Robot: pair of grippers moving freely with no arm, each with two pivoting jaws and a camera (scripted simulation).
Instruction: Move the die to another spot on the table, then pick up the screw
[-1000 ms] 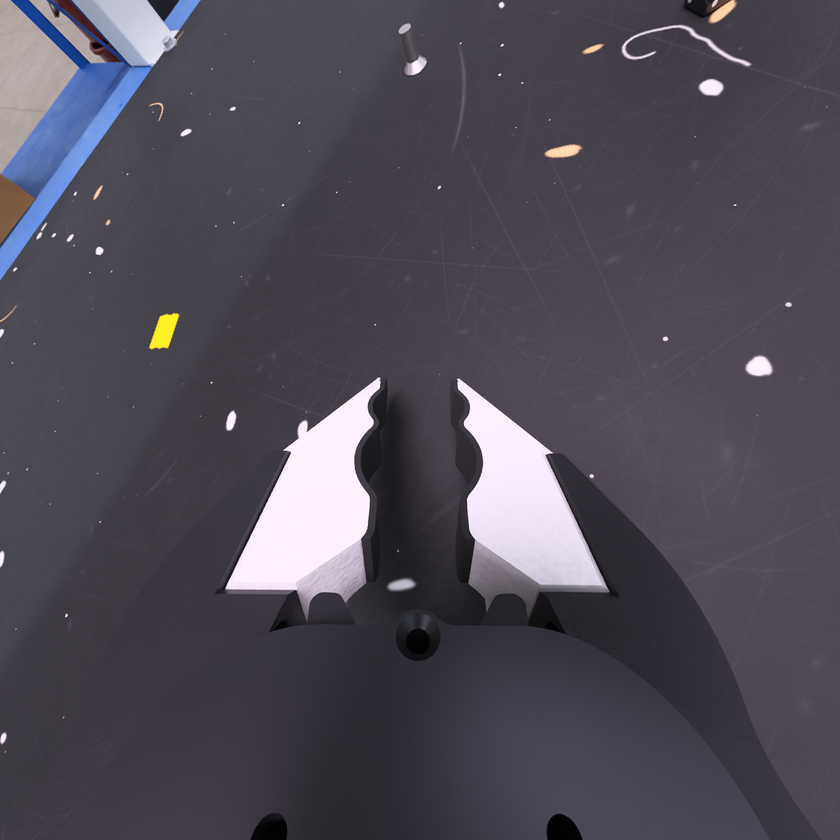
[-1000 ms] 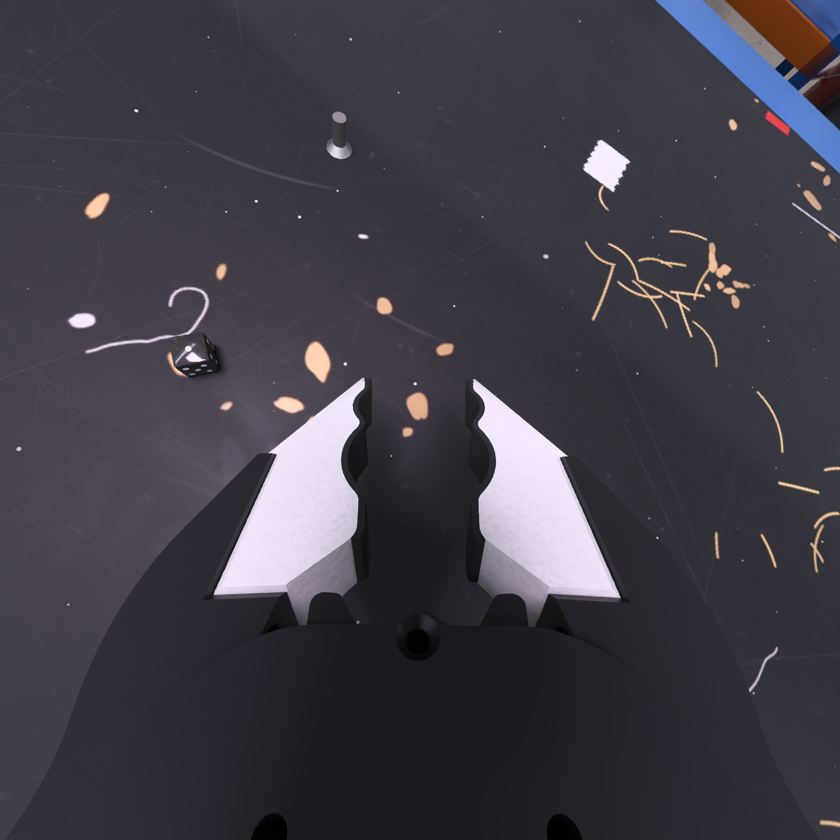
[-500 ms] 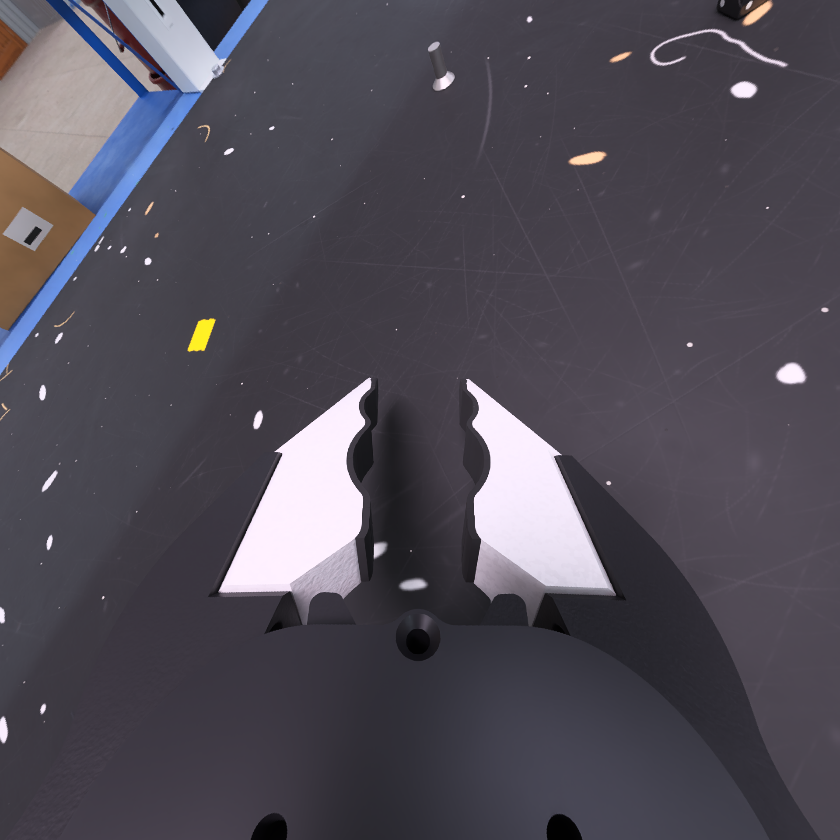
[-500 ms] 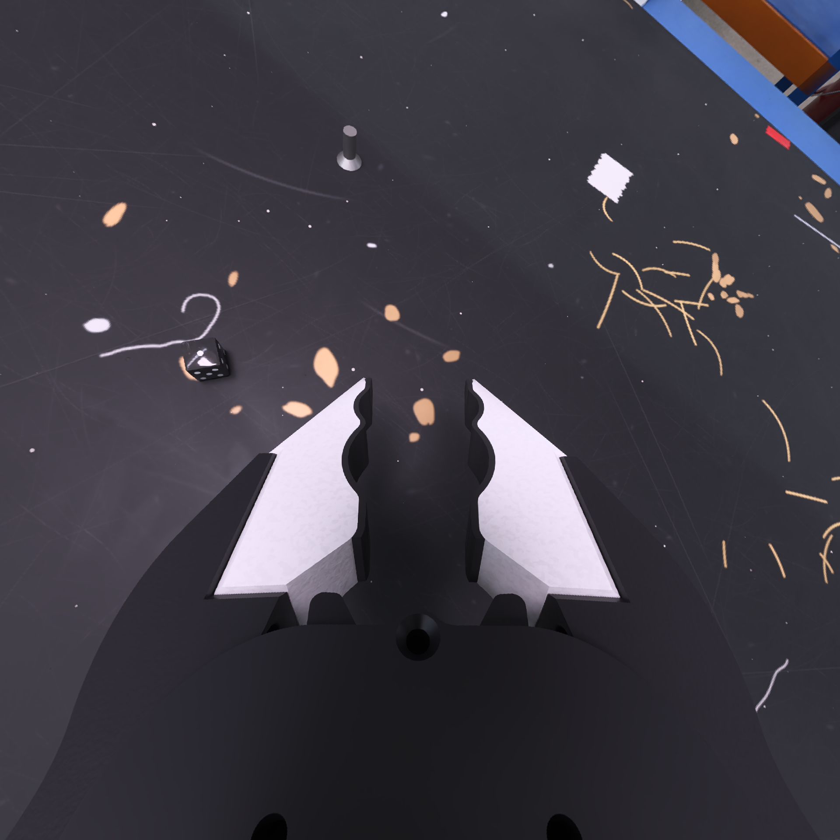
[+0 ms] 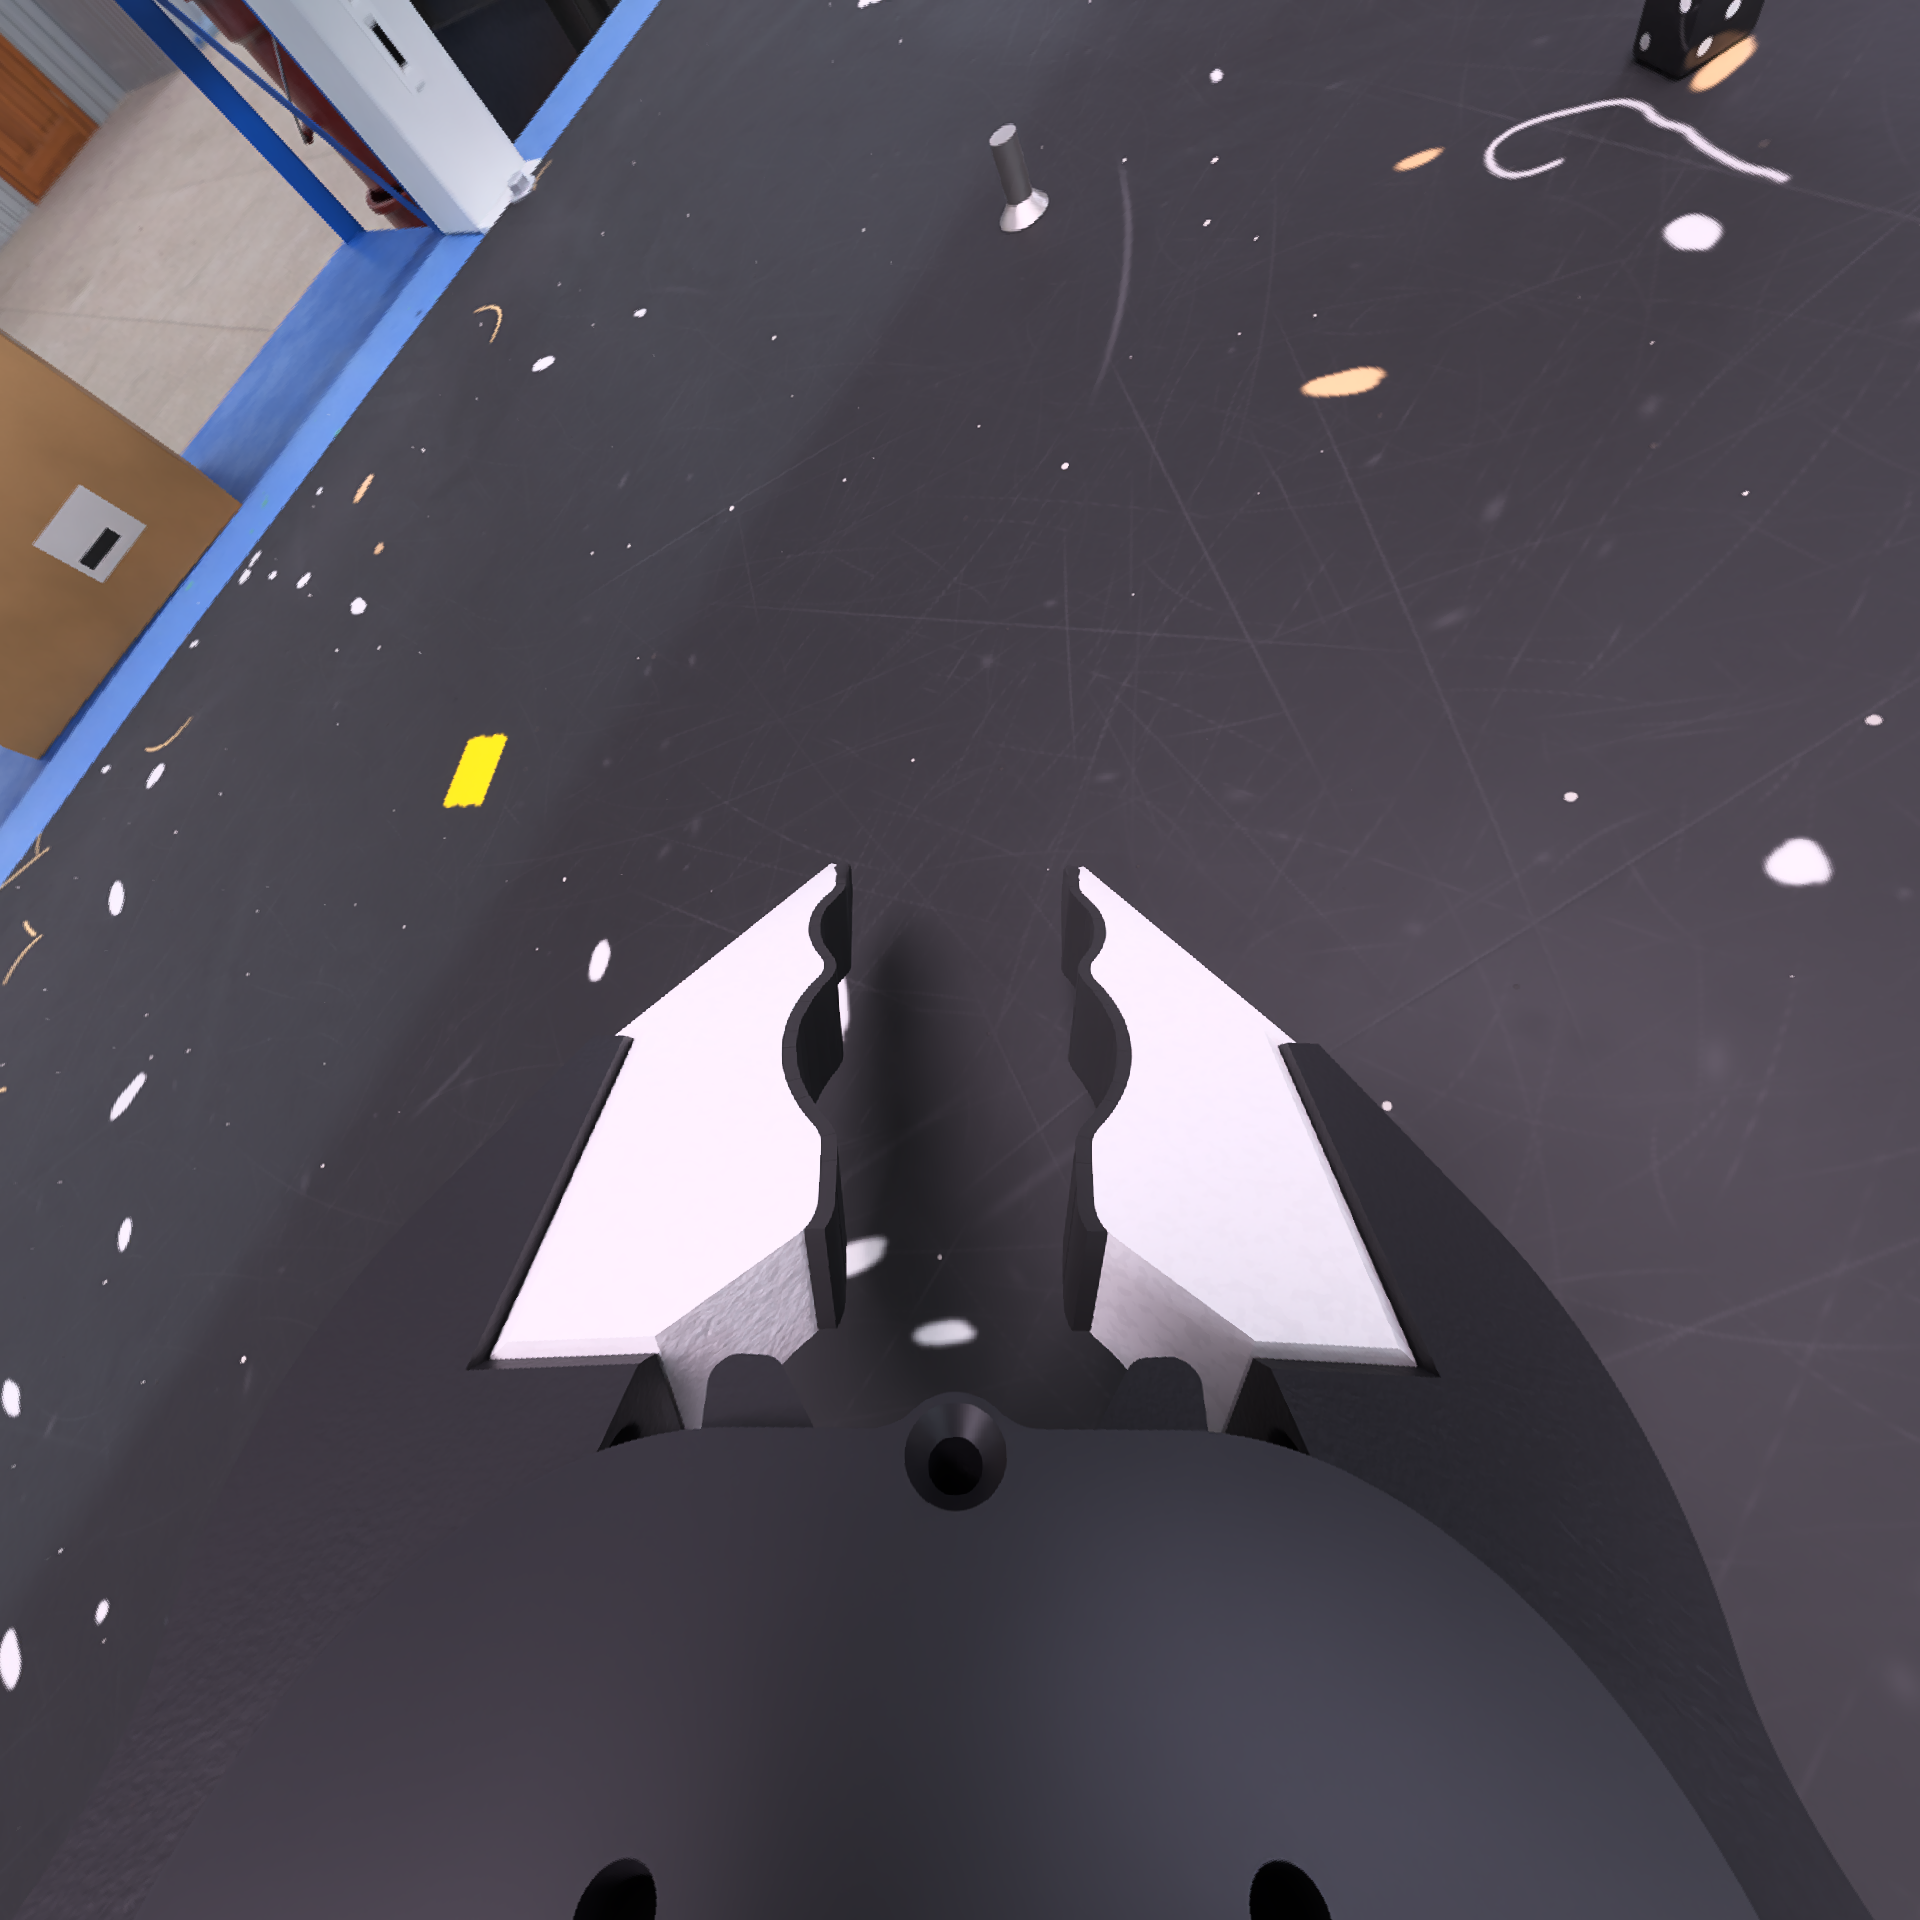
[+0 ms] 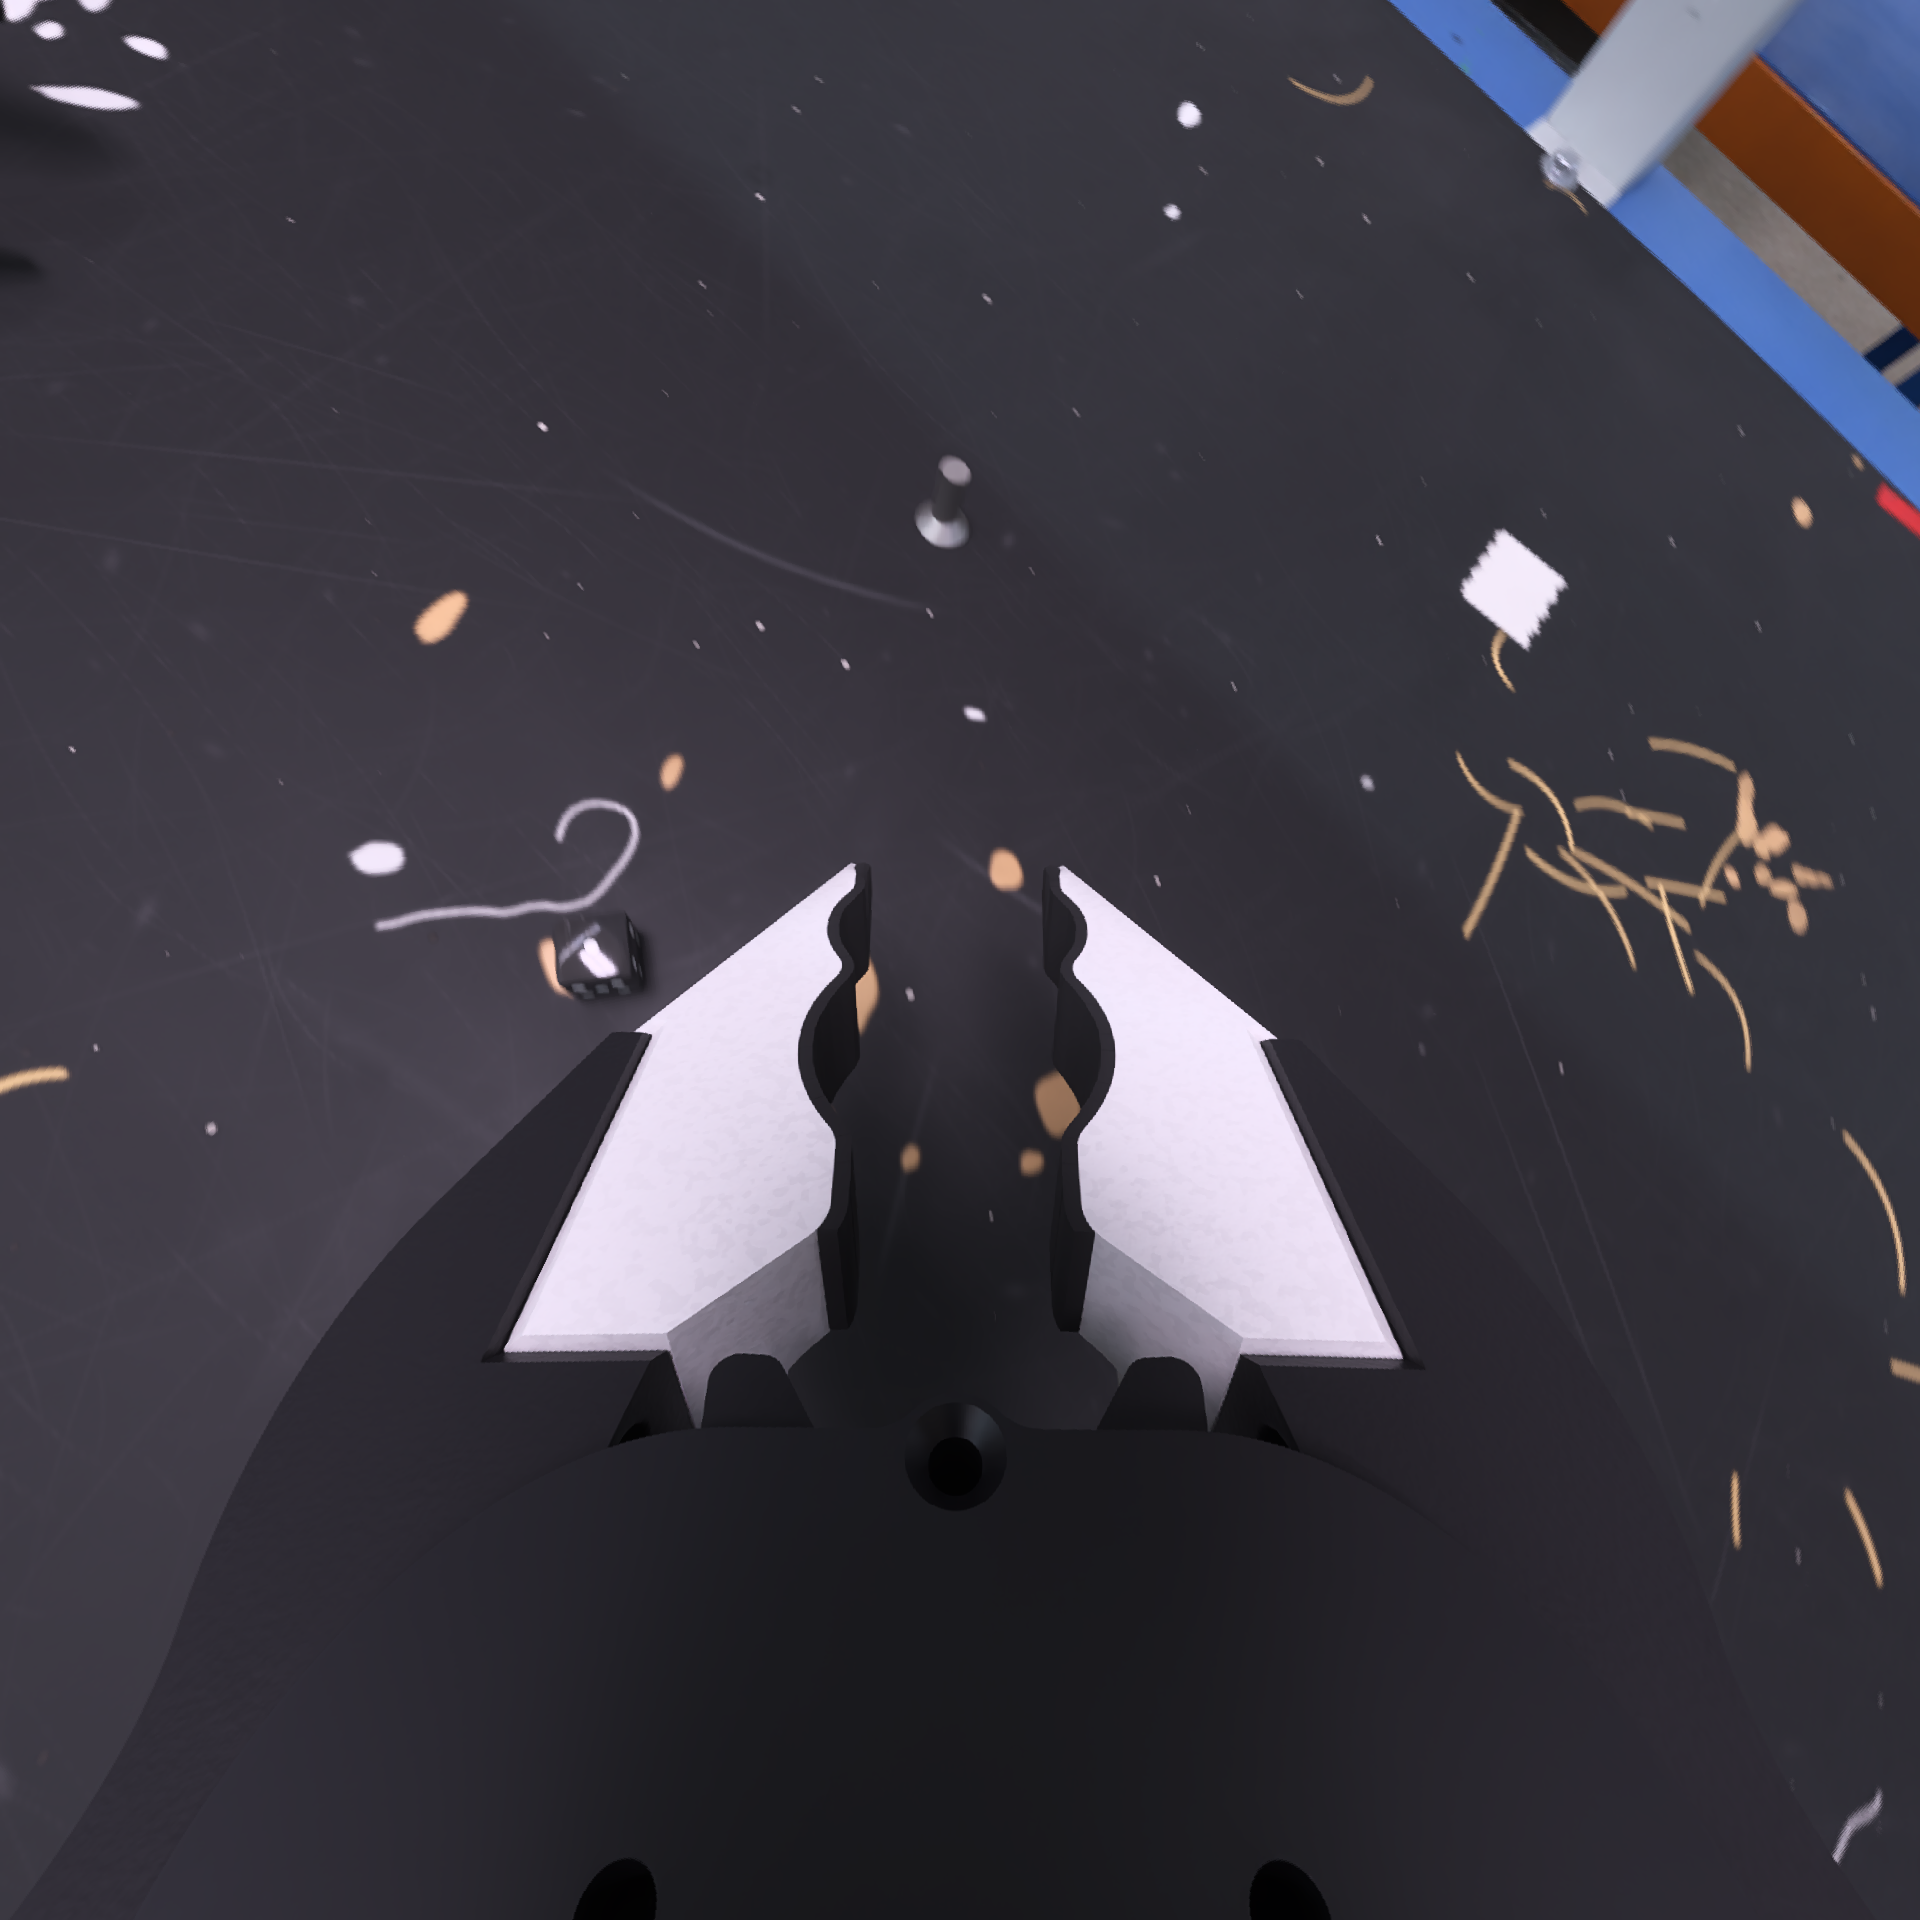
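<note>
Hovering above table (image 6: 312, 1351), right gripper (image 6: 956, 883) jaws parted, empty; die (image 6: 601, 956) just left of its tip, likely first target. Screw (image 6: 943, 504) stands head-down beyond. Left gripper (image 5: 956, 883) parted, empty, far from both.

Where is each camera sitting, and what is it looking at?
Left wrist view: sits on the left gripper, looking forward and down across the dark table; its own open white fingers show.
Right wrist view: sits on the right gripper, facing forward and down over the table; its open fingers show.
Both views share the upright screw and the black die.
</note>
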